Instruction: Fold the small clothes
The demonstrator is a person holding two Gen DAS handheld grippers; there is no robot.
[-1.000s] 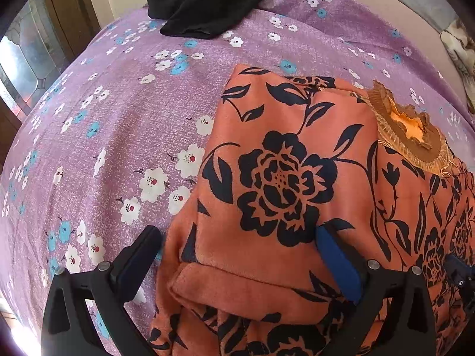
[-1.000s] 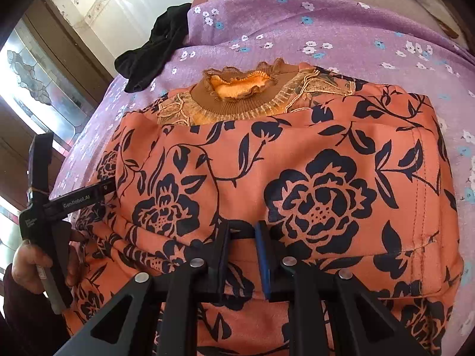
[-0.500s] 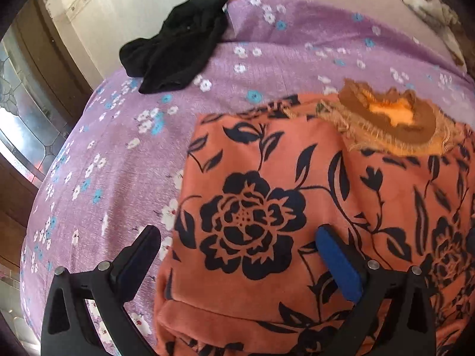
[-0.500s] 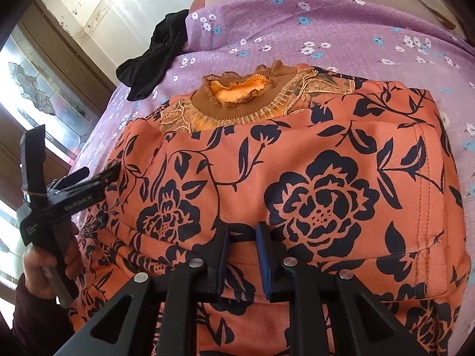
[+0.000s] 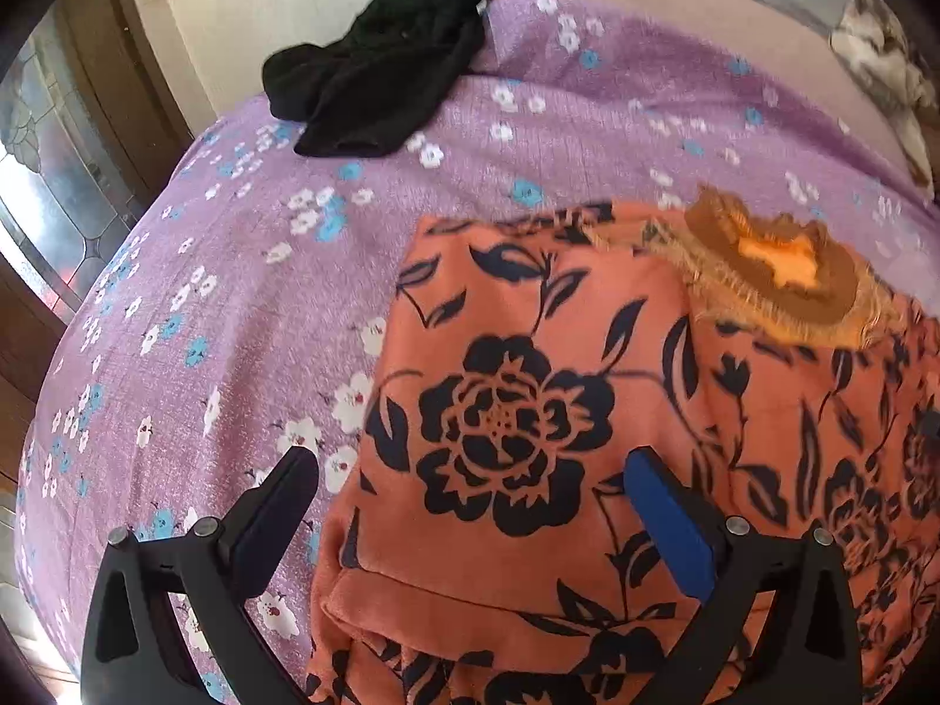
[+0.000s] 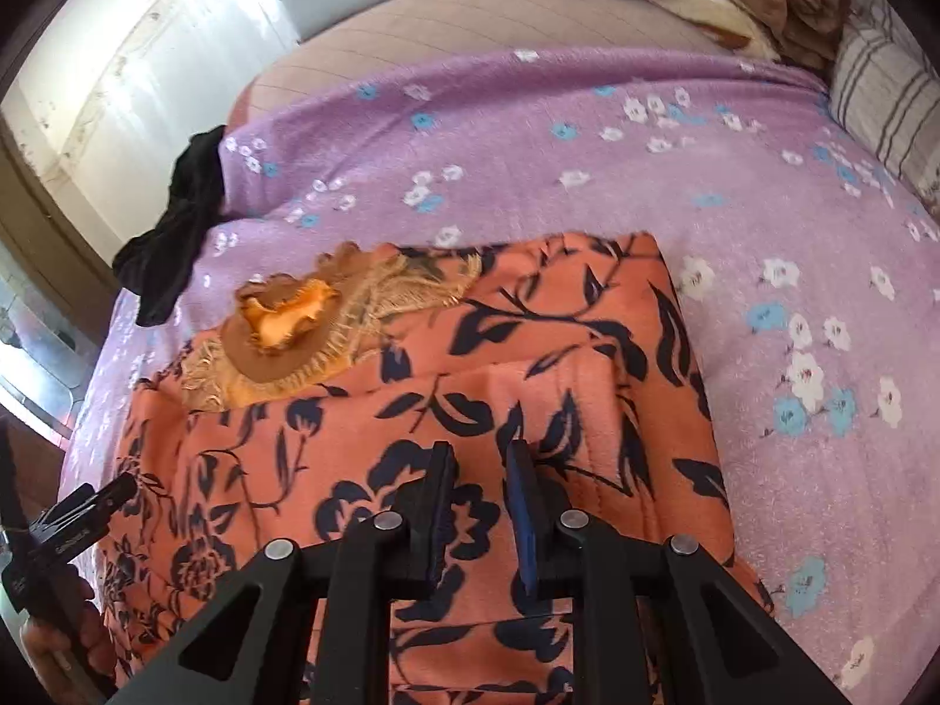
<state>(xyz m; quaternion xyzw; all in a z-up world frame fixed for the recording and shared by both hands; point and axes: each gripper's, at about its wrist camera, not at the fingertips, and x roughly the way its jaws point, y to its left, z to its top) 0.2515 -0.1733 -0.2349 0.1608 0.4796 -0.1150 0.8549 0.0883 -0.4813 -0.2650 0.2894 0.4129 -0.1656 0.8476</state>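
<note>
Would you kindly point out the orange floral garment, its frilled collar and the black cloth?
orange floral garment (image 5: 511,429): left wrist view, large black flower.
frilled collar (image 6: 282,317): right wrist view, orange ruffle.
black cloth (image 5: 376,76): left wrist view, middle.

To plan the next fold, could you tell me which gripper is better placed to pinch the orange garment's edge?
Probably left: the left gripper has its jaws wide, straddling the orange garment's side edge above the purple sheet. The right gripper hovers over mid-fabric, jaws nearly together.
</note>
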